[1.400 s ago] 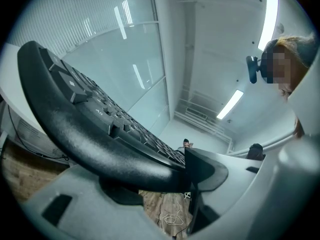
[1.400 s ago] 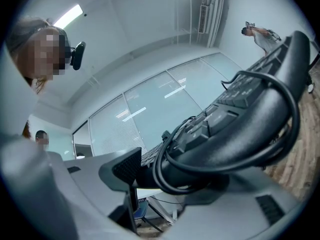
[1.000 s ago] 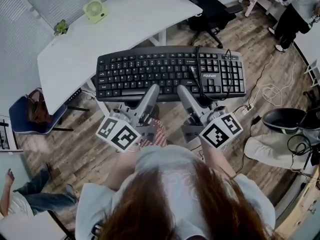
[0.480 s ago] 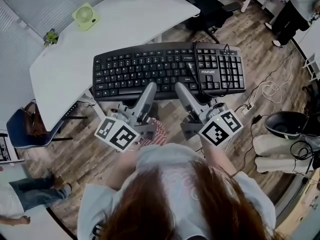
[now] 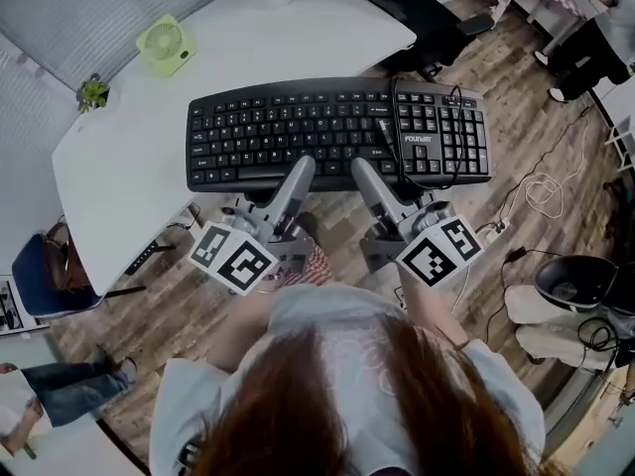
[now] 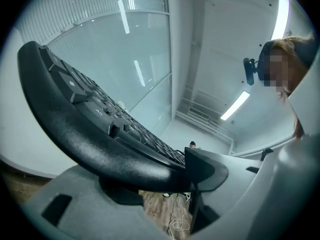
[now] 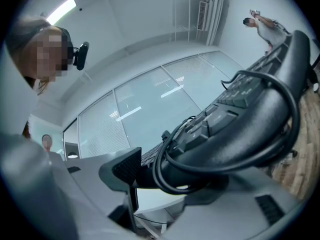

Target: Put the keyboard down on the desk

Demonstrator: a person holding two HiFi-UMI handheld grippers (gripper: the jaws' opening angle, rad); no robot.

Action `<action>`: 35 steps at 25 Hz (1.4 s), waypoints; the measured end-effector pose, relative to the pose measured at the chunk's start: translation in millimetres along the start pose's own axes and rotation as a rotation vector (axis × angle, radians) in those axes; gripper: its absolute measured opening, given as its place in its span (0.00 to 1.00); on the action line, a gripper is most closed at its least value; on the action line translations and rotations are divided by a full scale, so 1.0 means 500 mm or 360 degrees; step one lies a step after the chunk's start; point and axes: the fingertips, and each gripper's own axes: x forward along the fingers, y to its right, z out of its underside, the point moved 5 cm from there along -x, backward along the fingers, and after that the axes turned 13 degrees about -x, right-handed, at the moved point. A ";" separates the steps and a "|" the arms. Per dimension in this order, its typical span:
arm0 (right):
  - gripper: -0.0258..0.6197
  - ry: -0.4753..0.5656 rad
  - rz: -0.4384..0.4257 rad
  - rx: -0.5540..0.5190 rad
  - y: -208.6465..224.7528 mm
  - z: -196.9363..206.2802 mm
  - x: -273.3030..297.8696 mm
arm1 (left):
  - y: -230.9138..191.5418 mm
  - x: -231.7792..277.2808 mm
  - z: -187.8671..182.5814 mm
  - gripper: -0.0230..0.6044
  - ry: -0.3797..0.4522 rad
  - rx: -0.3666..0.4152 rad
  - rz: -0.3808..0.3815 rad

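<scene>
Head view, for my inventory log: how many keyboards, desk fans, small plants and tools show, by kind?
keyboard: 1
green fan: 1
small plant: 1
tools, left tool and right tool: 2
Total: 5

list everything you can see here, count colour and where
keyboard: one, black, held up by its near edge, left part above the desk
cable: one, black, looped around the keyboard's right part
desk: one, white, upper left of the head view
fan: one, light green, on the desk's far side
plant: one, small, green, on the desk's left corner
office chair: one, black, on the wooden floor beyond the keyboard
blue chair: one, at the left edge
floor cable: one, white, loose on the floor at right
left gripper: one, grey, shut on the keyboard's near edge
right gripper: one, grey, shut on the near edge and the cable
</scene>
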 end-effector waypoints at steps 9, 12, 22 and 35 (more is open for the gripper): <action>0.45 -0.0025 0.0017 0.0023 -0.011 -0.008 0.002 | 0.007 -0.003 -0.010 0.42 -0.0016 -0.0015 -0.0009; 0.45 -0.0035 -0.0003 0.0026 -0.011 -0.007 -0.001 | 0.010 -0.006 -0.006 0.42 -0.0004 -0.0015 -0.0027; 0.45 0.0003 -0.0015 0.0019 -0.004 0.000 -0.001 | 0.007 -0.005 -0.003 0.42 0.0002 0.0014 -0.0017; 0.45 0.0023 -0.0010 0.0025 0.011 0.018 0.000 | -0.011 0.003 0.009 0.42 0.0000 0.0026 -0.0003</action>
